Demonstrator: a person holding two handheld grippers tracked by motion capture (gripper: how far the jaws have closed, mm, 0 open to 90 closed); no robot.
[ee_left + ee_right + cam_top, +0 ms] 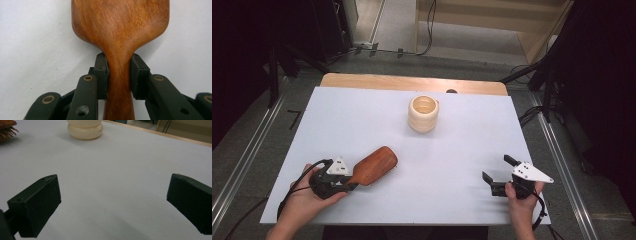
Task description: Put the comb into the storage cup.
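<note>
From my left claw (119,75) camera, the hairbrush (120,32) head runs off the top edge and its handle end drops below the frame. Beyond my right claw (113,202), the cream cup (85,128) loses its top, and the brush shows bristles alone.

The hairbrush (374,166) is reddish-brown wood, smooth with a soft satin sheen and visible grain along its narrow neck, where the matt black, rubbery-looking pads (101,72) of the left claw (119,75) press on both sides; the claw's black arms look like dull plastic with small brass-coloured rivets. Beyond the hairbrush stands a cream ribbed cup (423,113), smooth and faintly glossy like glazed ceramic or plastic. The surface (462,165) around the hairbrush is matt white, paper-like sheet, with a strip of pale bare wood (412,82) at its far edge.
</note>
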